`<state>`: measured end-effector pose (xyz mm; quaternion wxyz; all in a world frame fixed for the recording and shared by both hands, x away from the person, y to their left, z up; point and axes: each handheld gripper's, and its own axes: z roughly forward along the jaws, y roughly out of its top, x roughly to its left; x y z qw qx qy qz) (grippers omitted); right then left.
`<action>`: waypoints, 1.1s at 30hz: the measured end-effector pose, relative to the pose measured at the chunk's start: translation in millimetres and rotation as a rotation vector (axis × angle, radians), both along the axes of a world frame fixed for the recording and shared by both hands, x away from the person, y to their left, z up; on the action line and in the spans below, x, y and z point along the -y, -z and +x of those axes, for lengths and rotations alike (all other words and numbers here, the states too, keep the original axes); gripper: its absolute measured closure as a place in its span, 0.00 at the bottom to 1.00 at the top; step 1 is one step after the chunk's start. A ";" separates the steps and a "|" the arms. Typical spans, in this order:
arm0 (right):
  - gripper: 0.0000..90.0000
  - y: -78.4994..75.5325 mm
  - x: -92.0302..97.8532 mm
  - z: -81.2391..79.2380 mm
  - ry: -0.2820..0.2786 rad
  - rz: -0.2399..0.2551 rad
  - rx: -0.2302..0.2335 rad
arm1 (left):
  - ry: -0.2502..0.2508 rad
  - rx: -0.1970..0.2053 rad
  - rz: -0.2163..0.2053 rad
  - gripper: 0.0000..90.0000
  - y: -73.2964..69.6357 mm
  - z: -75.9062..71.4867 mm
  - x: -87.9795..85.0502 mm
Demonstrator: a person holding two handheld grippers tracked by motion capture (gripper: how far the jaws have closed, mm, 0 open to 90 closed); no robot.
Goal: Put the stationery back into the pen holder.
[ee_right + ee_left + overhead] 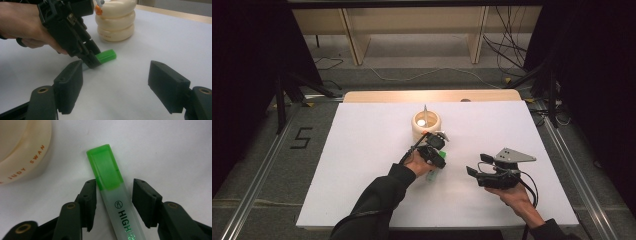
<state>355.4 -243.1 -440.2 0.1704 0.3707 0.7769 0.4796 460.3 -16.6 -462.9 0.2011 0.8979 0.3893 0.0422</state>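
Highlighter pen [117, 202], a flat-sided frosted plastic barrel with a translucent green cap, lies flat on the white counter [362, 150] a little left of centre, just on the near side of the cream ribbed holder.

Nearest the person, the right tongs [475, 165] rest well to the right of the pen with the jaws spread and nothing between them.

Farther in, the left tongs [114, 202] stand over the pen, pointing down, one jaw on each side of the barrel just below the cap. The left jaw sits at or almost at the barrel; a clear gap shows at the right jaw, so the pen is straddled, not yet pinched.

By its looks the pen is light, stiff and smooth. Its plastic could slip sideways on the counter or twist between the pads if they close off-centre. The flat sides of the barrel, just below the cap seam, look like the best place to take hold; the cap itself might pull off.

Farthest, the cream ribbed round holder [426, 125], printed with small lettering, stands upright with a thin pointed thing inside. It looks steady enough to receive the pen.
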 end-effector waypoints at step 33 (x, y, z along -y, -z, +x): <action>0.32 0.1 2.4 1.0 0.009 0.016 -0.004 | 0.012 0.153 -0.280 0.74 -25.4 -25.3 -34.8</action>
